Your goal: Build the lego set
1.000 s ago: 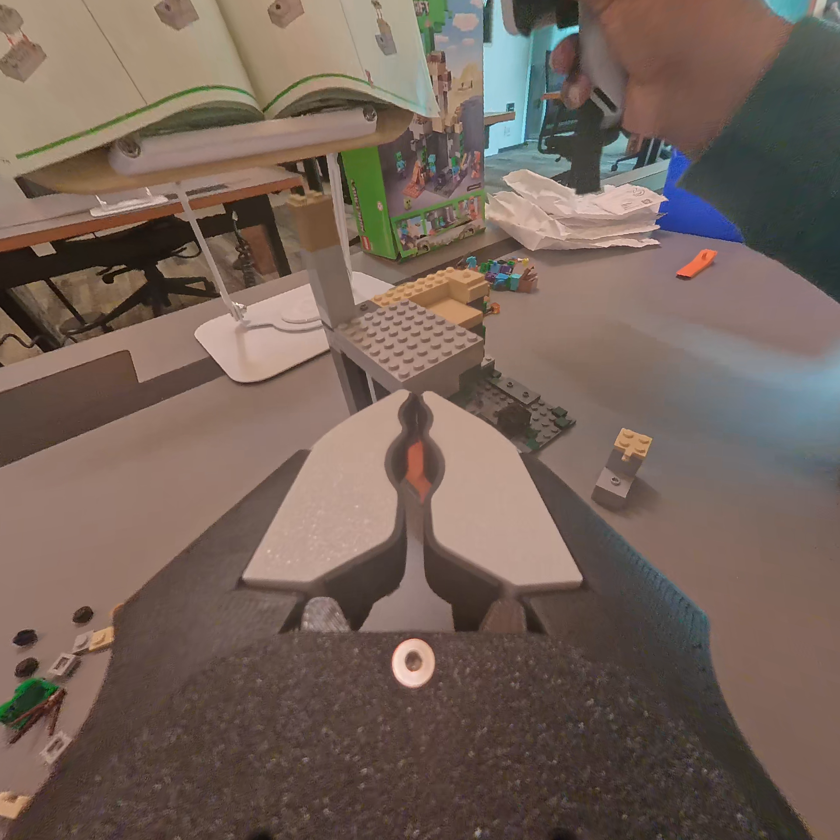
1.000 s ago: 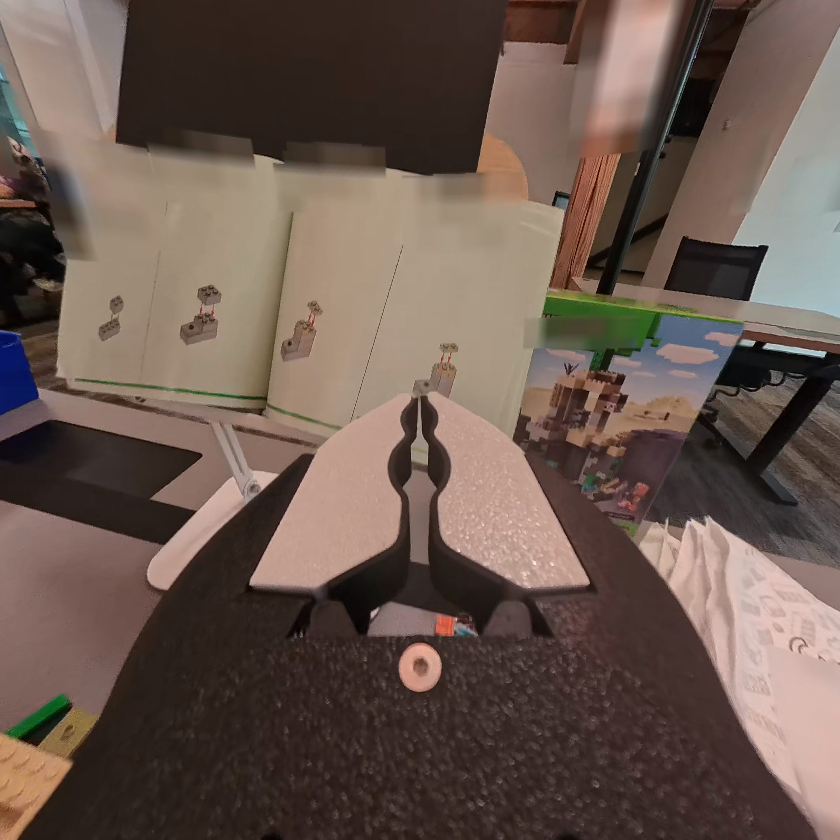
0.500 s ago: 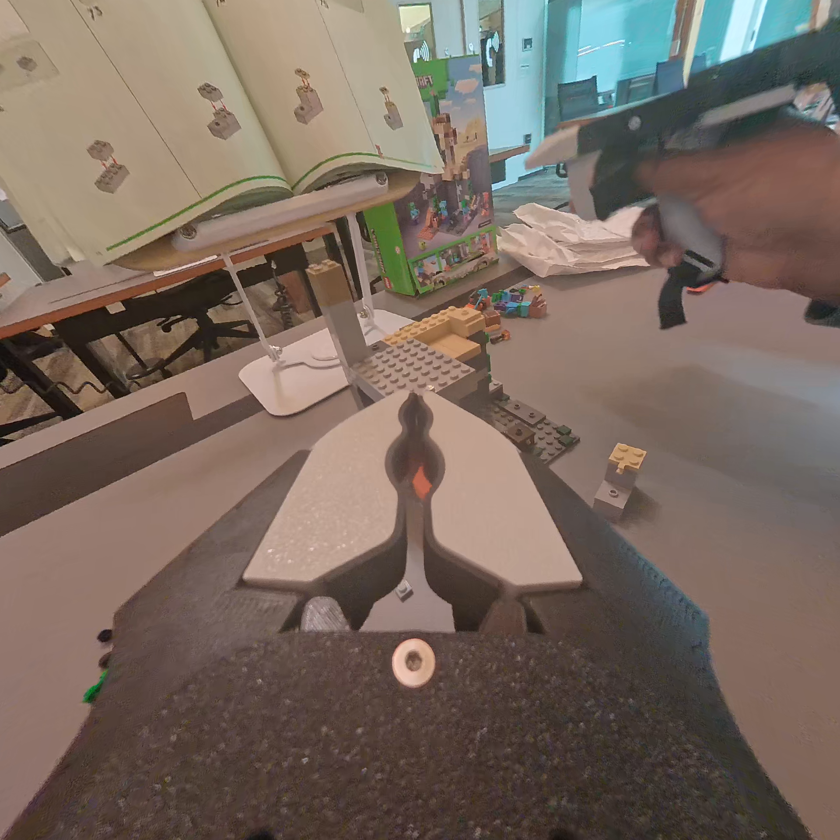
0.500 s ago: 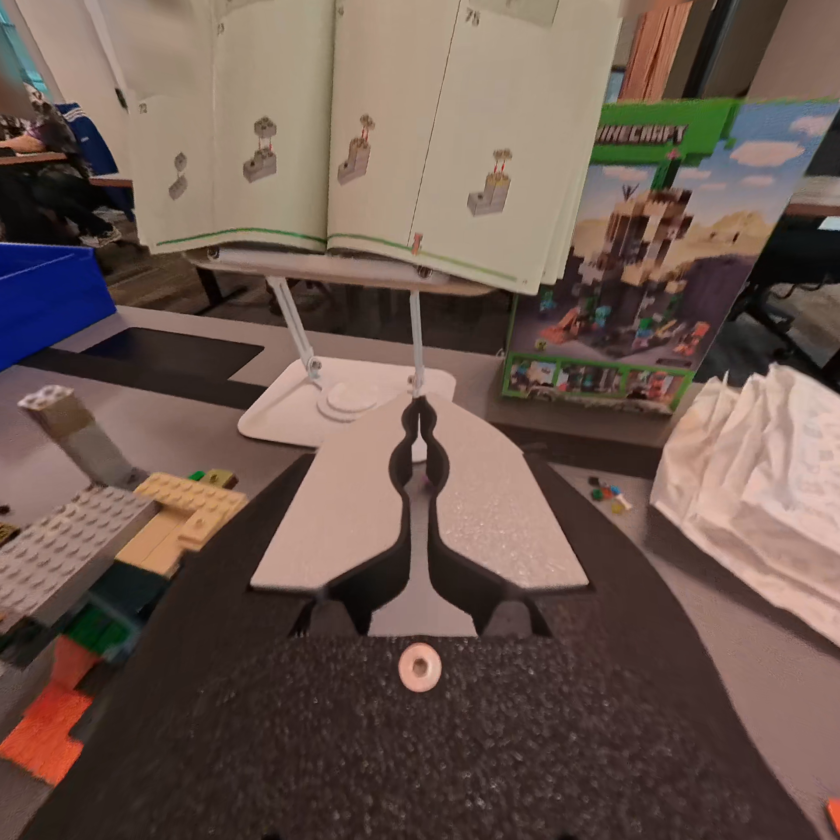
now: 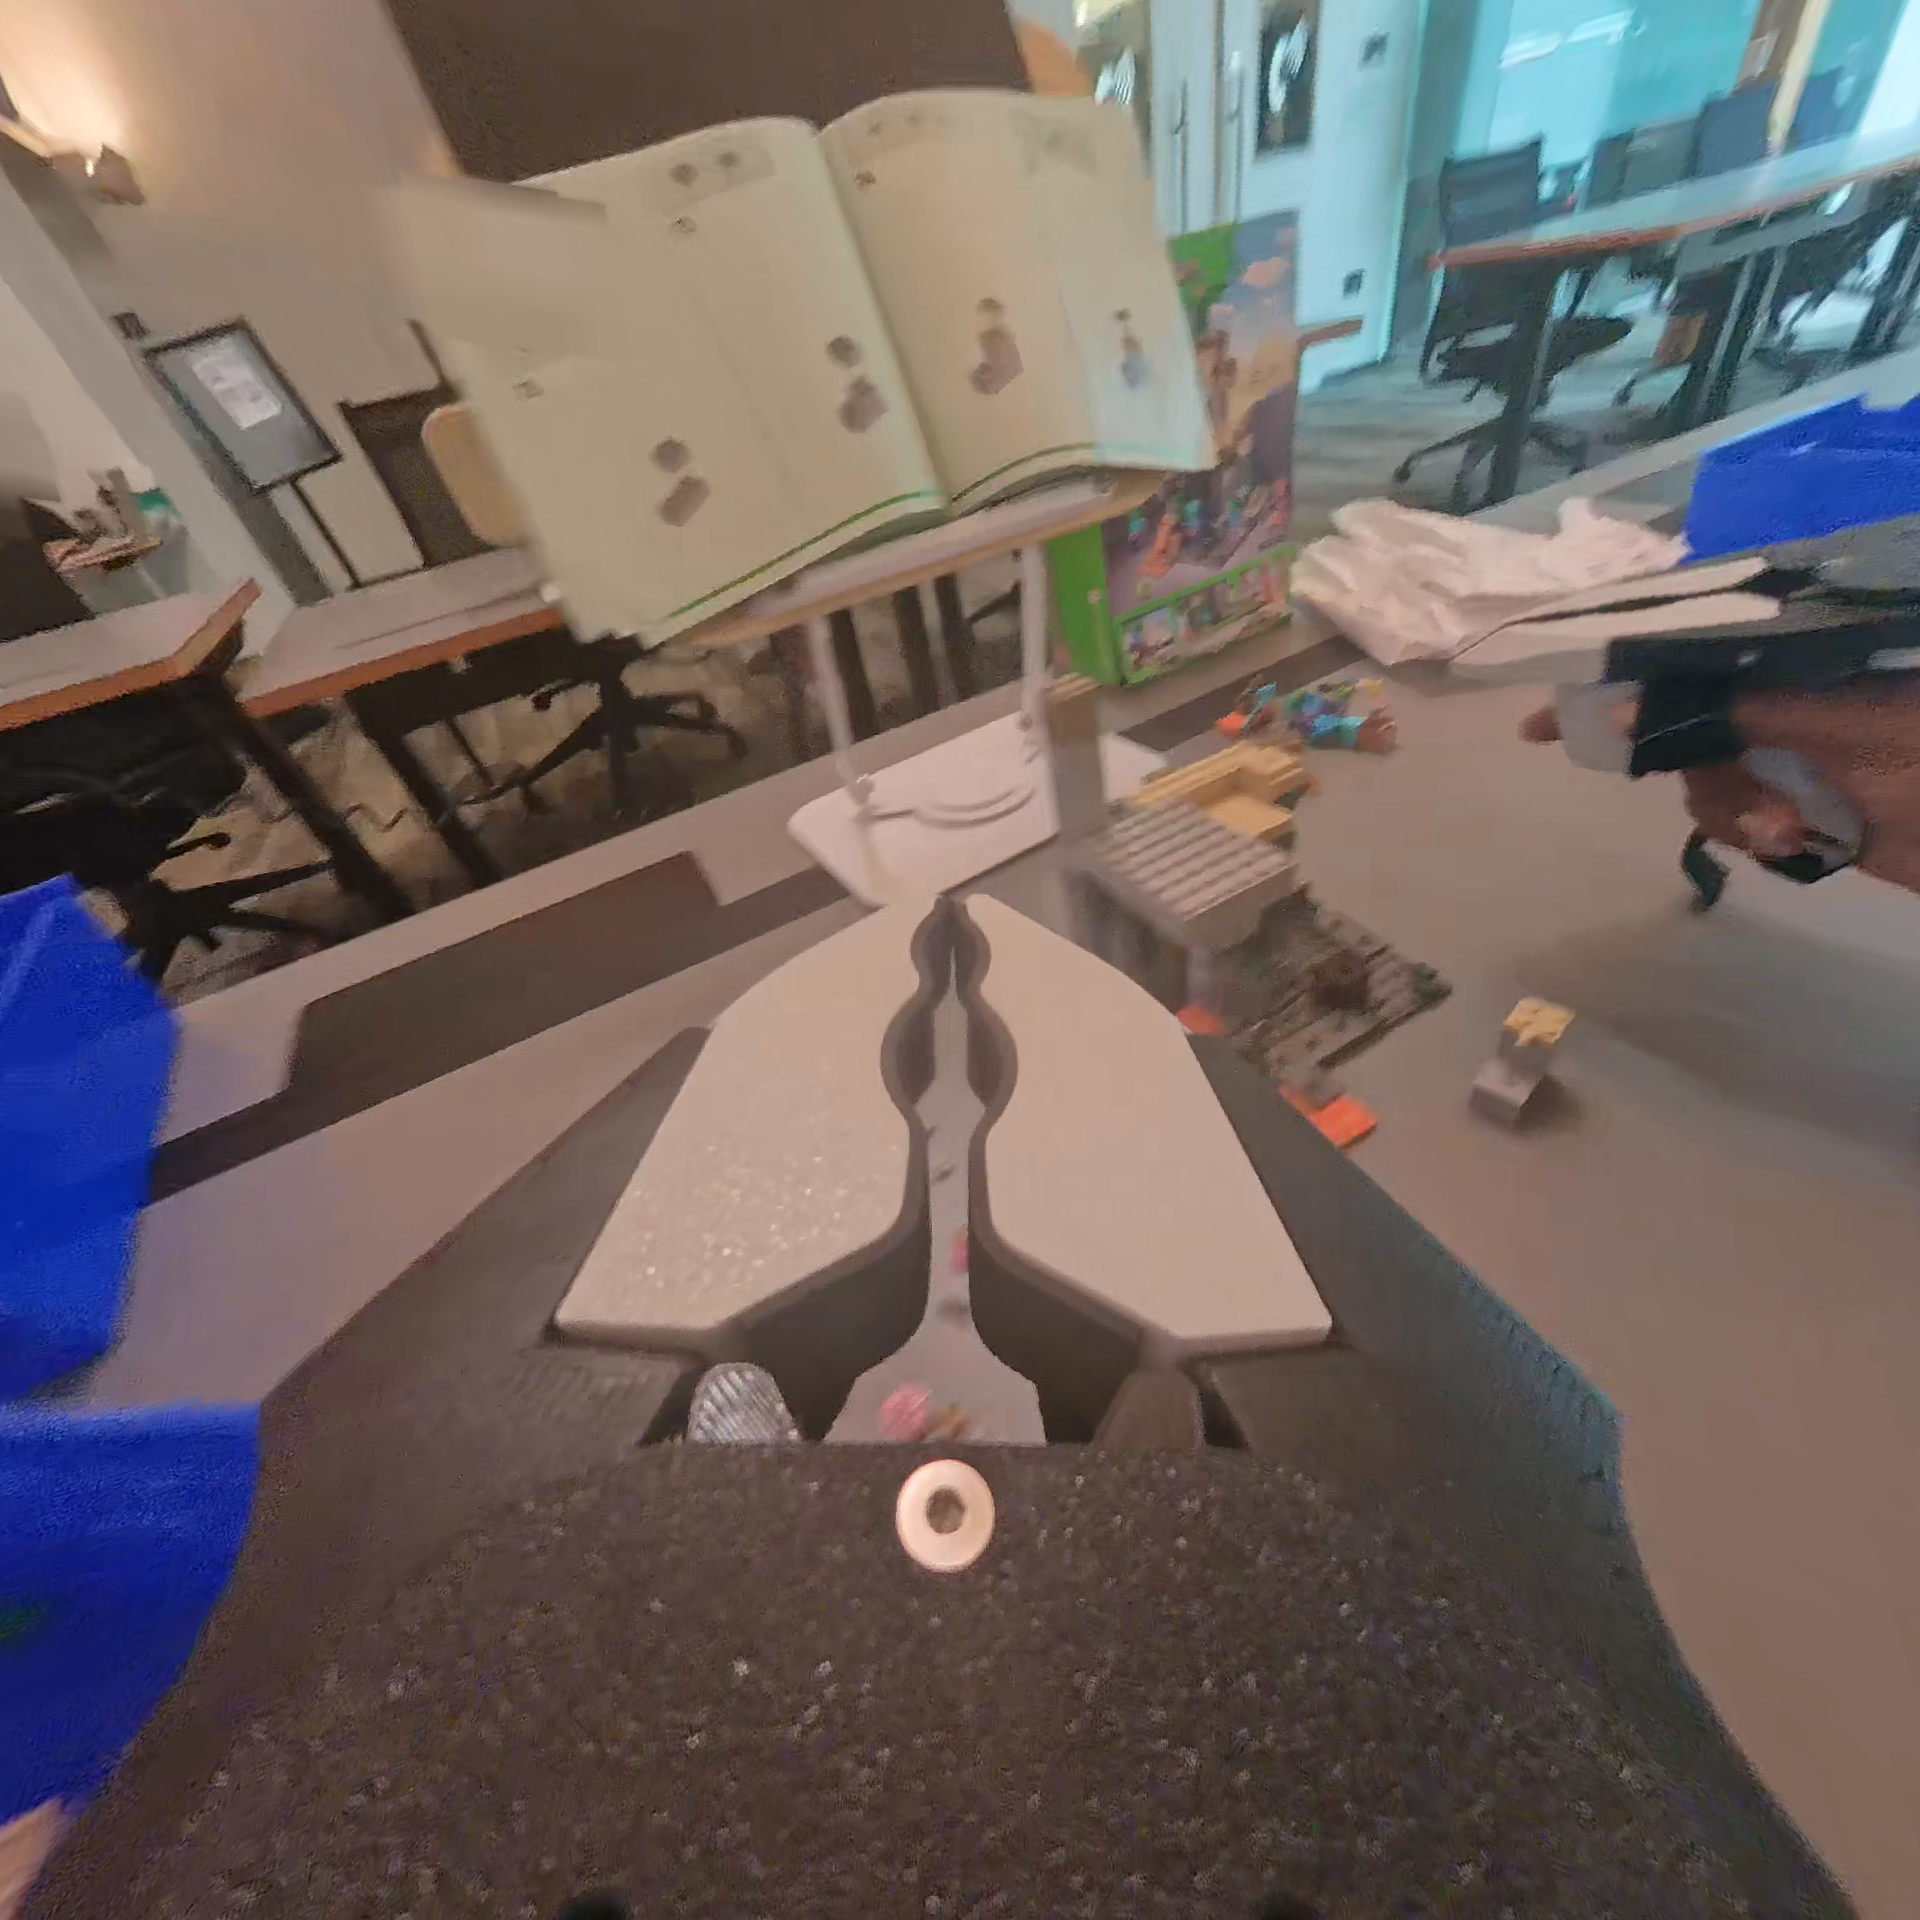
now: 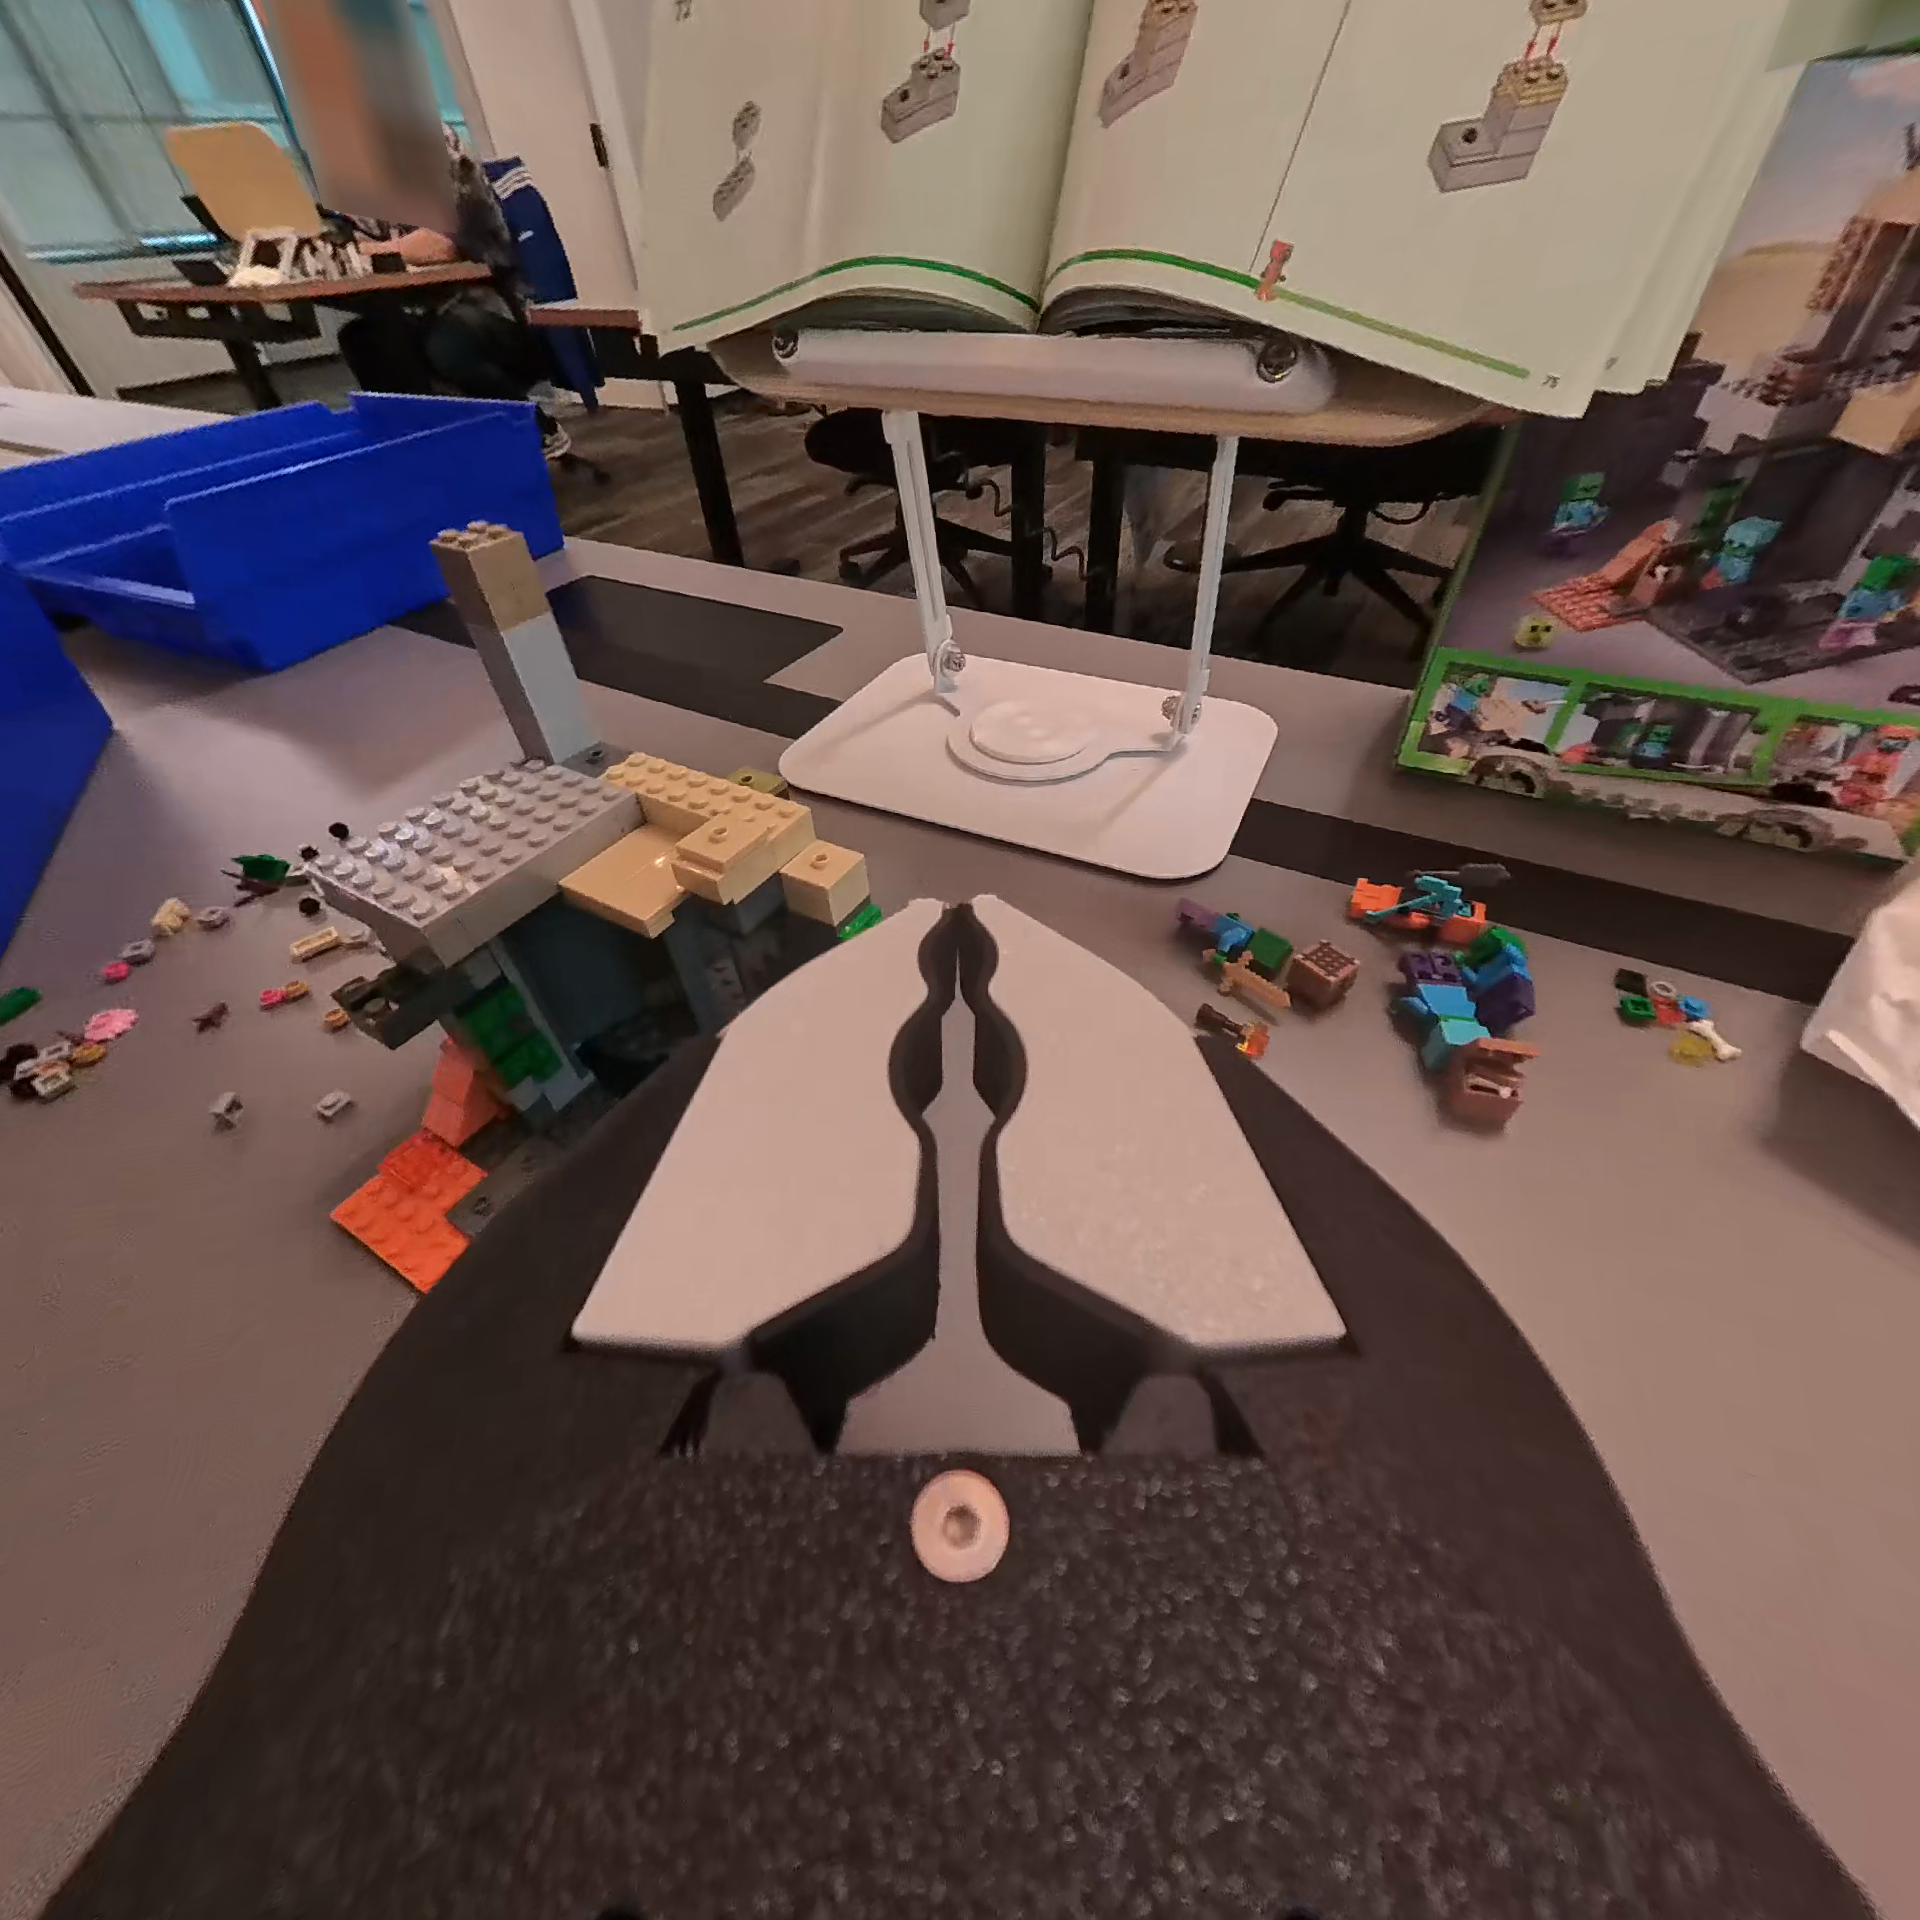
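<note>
Grey table [image 6: 1558,1299] under both grippers, strewn with toy bricks. Right gripper [image 6: 958,910] closed, tips meeting on nothing, held above the table. Brick build [image 6: 582,894] with grey studded roof and tan plates just left of and ahead of its tips, tall grey-tan pillar [image 6: 509,634] rising off the far left corner, long axis upright. Heap of small figures and coloured pieces [image 6: 1455,987] off to the right, white book stand base [image 6: 1039,769] straight ahead, open instruction booklet [image 6: 1143,156] on top. Left gripper [image 5: 951,906] closed too, seemingly empty, view blurred. Same build [image 5: 1205,873] ahead-right of its tips; small grey-and-tan brick piece [image 5: 1517,1060] farther right, apart. Right gripper nearer the build. Blue bins [image 6: 281,520] far left, contents hidden. Toy set box [image 6: 1683,623] ahead-right.
</note>
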Demonstrator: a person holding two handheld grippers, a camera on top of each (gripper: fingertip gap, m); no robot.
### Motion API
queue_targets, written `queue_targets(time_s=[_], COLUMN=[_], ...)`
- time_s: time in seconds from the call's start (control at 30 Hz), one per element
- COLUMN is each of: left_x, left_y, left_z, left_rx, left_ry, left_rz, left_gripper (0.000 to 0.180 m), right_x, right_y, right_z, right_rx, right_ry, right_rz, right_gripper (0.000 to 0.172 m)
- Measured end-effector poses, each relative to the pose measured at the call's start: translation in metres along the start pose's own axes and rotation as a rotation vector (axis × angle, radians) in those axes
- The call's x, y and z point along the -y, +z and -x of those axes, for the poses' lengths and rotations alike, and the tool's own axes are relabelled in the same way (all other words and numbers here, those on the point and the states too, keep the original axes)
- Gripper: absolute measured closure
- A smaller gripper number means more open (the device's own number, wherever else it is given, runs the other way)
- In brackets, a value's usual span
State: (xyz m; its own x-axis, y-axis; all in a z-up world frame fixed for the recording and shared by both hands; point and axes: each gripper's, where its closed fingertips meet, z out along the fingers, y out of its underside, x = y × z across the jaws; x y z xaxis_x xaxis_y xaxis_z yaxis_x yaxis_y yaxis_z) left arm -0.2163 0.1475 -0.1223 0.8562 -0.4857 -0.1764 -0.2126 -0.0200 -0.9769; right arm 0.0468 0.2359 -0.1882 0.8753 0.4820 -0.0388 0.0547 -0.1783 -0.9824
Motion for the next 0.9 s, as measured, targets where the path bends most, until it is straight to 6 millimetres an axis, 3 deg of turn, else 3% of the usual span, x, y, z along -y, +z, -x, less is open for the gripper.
queue_targets(time_s=[0.1, 0.2, 0.33, 0.43, 0.57, 0.7, 0.77, 0.83, 0.9], left_x=[0.004, -0.012, -0.049, -0.071, -0.096, -0.110, -0.109, -0.104, -0.098], left_y=[-0.042, -0.078, -0.106, -0.109, -0.099, -0.089, -0.085, -0.081, -0.075], left_z=[0.059, 0.119, 0.158, 0.160, 0.148, 0.138, 0.137, 0.134, 0.129], left_rx=[0.085, 0.174, 0.164, 0.112, -0.003, -0.066, -0.064, -0.077, -0.092], left_ry=[0.035, 0.070, 0.064, 0.075, 0.140, 0.151, 0.182, 0.207, 0.209], left_rz=[0.065, 0.209, 0.423, 0.500, 0.587, 0.633, 0.623, 0.602, 0.604], left_gripper=[0.180, 0.167, 0.158, 0.153, 0.144, 0.135, 0.148, 0.180, 0.180], right_x=[0.000, 0.002, 0.002, 0.000, -0.005, -0.012, -0.013, -0.013, -0.013], right_y=[-0.001, -0.002, -0.002, -0.001, 0.002, 0.004, 0.005, 0.005, 0.005], right_z=[0.001, 0.005, 0.008, 0.009, 0.010, 0.011, 0.011, 0.010, 0.010], right_rx=[0.016, 0.042, 0.063, 0.069, 0.073, 0.075, 0.073, 0.073, 0.071], right_ry=[-0.010, 0.004, 0.006, 0.005, -0.004, -0.010, -0.010, -0.010, -0.011], right_rz=[-0.005, -0.011, -0.005, 0.002, 0.016, 0.037, 0.041, 0.041, 0.041], right_gripper=[0.172, 0.172, 0.172, 0.172, 0.172, 0.172, 0.172, 0.172, 0.172])
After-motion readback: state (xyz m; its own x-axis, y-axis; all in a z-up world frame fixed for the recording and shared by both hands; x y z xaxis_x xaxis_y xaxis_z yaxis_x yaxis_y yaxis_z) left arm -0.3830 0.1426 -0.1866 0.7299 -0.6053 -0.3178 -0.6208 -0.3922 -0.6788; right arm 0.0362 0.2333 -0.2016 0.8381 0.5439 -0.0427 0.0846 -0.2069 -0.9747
